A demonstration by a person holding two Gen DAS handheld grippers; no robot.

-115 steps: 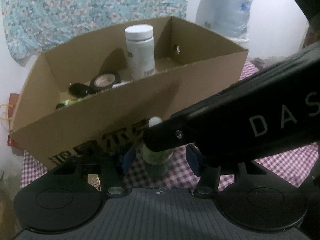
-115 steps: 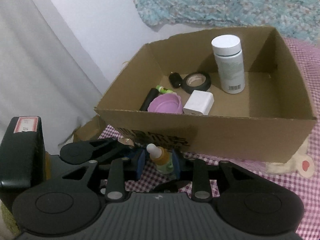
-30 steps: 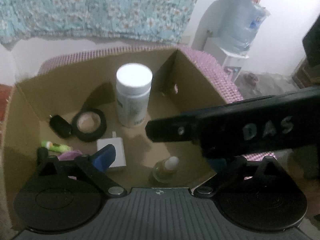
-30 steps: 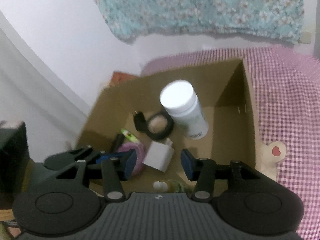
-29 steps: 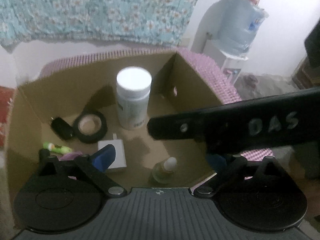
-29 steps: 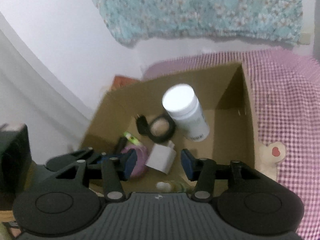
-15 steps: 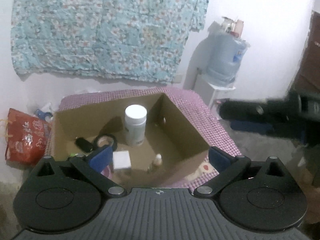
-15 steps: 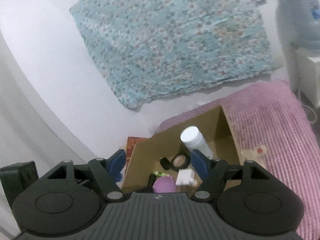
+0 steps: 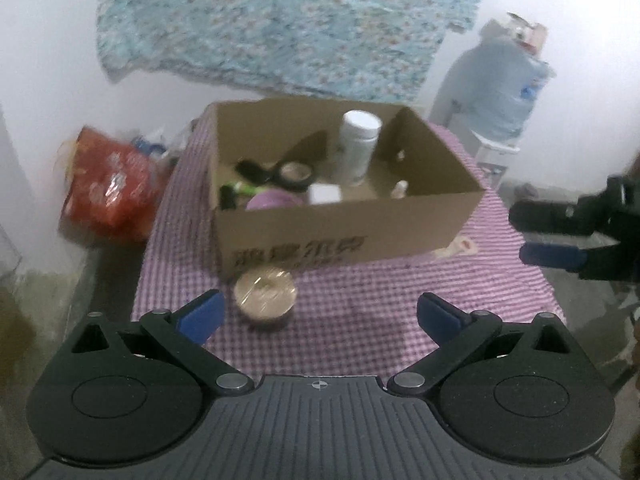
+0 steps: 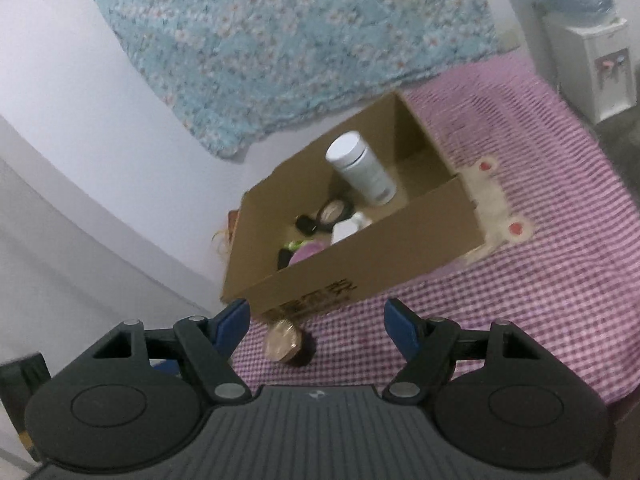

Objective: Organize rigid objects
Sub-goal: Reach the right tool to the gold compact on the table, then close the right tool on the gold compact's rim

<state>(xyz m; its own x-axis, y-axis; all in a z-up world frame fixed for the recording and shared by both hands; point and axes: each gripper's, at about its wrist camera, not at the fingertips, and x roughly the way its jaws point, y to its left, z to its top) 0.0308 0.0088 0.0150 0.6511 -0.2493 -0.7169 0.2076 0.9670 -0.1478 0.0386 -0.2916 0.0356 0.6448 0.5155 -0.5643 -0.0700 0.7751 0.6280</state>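
Note:
A cardboard box [image 9: 348, 220] stands on the purple checked cloth [image 9: 360, 300]. In it are a white bottle [image 9: 358, 148], a black tape roll [image 9: 295, 174], a white charger [image 9: 324, 194], a small dropper bottle [image 9: 400, 189], a purple bowl [image 9: 272, 202] and a green tube [image 9: 246, 189]. A round gold-lidded jar [image 9: 265, 294] sits on the cloth just in front of the box. My left gripper [image 9: 318, 312] is open wide and empty, back from the box, with the jar near its left finger. My right gripper [image 10: 317, 318] is open and empty above the jar [image 10: 285, 344]; it also shows at the far right [image 9: 552, 236].
A red bag [image 9: 108, 188] lies left of the table on the floor. A water dispenser [image 9: 504, 92] stands at the back right. A floral cloth [image 9: 280, 20] hangs on the wall behind. A cream patch [image 10: 492, 196] lies by the box's right corner.
Both grippers have drawn back from over the box to in front of it. The dropper bottle stays inside the box. The right jaws have spread wider.

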